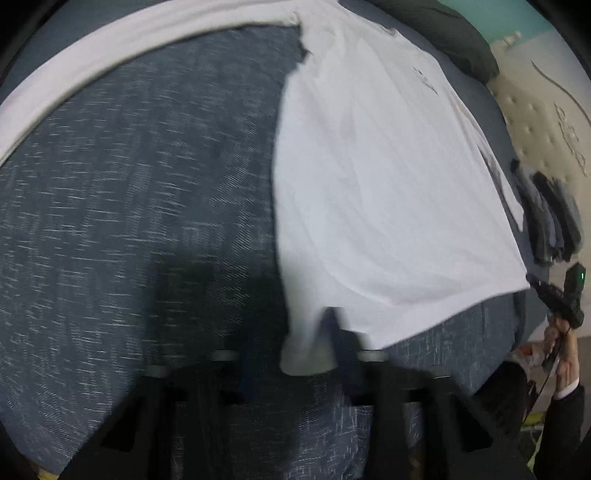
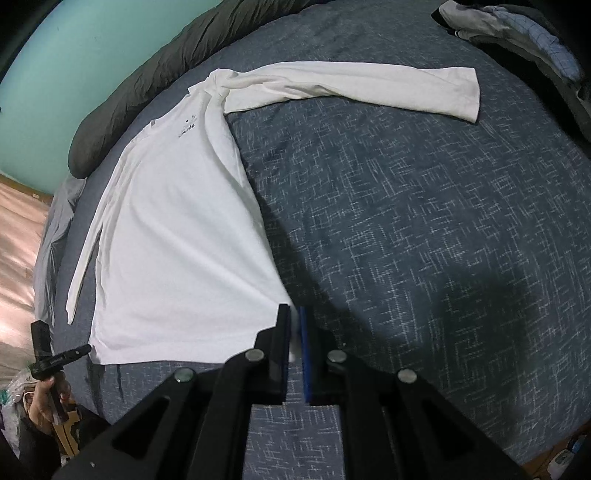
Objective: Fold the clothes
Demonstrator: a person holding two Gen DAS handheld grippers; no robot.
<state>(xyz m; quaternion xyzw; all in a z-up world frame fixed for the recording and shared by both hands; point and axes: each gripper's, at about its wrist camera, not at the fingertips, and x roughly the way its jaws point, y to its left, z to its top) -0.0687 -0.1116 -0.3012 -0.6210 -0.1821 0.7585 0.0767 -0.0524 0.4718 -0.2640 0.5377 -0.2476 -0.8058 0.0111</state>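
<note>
A white long-sleeved shirt (image 2: 177, 236) lies spread flat on a bed covered in blue-grey patterned fabric (image 2: 424, 229). In the right wrist view, the left gripper (image 2: 86, 349) shows small at the far left, its tip at the shirt's hem corner, though whether it is clenched there cannot be told. Ahead and left of the right gripper (image 2: 294, 332) the shirt body stretches away toward a dark rolled duvet (image 2: 147, 85) and a teal wall. The right gripper is clenched on the shirt's other hem corner, white cloth pinched between its pads. One sleeve (image 2: 351, 88) reaches straight out across the bed, ahead and to the right; only this view shows its cuff. The left wrist view is motion-blurred: the left gripper (image 1: 295, 354) grips a bunched white hem corner, and the right gripper (image 1: 554, 295) appears at the far right edge. Small dark print on the chest (image 2: 188, 127) is unreadable. A heap of clothes (image 2: 517, 33) is cut off at top right.
</note>
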